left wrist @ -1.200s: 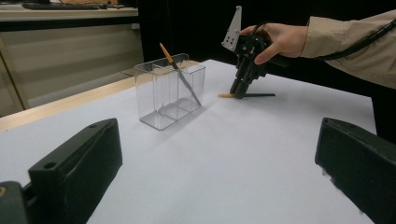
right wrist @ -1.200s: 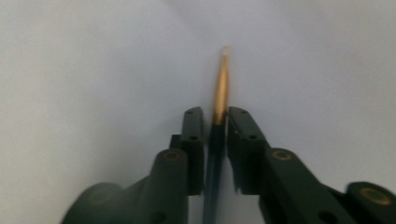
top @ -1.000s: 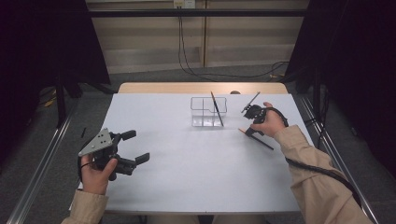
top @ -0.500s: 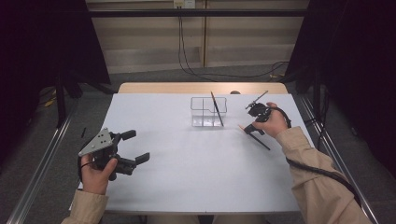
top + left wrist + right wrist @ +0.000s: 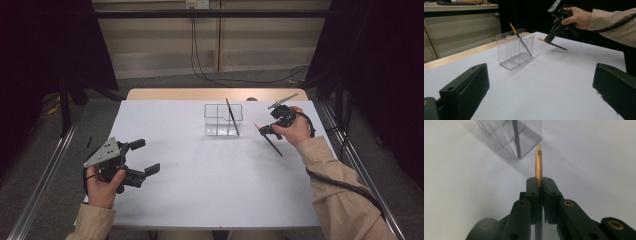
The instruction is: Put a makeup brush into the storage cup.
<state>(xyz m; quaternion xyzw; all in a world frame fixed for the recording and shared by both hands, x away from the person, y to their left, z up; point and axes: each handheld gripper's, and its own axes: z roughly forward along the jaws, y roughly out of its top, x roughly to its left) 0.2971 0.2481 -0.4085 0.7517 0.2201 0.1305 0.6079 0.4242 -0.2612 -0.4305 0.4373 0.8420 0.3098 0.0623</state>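
Right gripper (image 5: pixel 266 130): jaws closed on a brush (image 5: pixel 538 167), gold ferrule and pale tip jutting past the fingertips, handle trailing behind; lifted off the table (image 5: pixel 200 190).
Clear holder (image 5: pixel 223 120): just beyond the brush tip, a second brush (image 5: pixel 232 116) leaning inside.
Left gripper (image 5: pixel 142 157): jaws wide apart, empty, bare table ahead of them.

Two brushes are on view: one brush (image 5: pixel 232 116) leans inside the clear organizer, and a second brush (image 5: pixel 269 140) sits clamped in the right gripper (image 5: pixel 266 131). One clear plastic organizer (image 5: pixel 223 120) stands on the one white table (image 5: pixel 200 185), apparently with three compartments. Two grippers appear, the left gripper (image 5: pixel 145 157) being the other.
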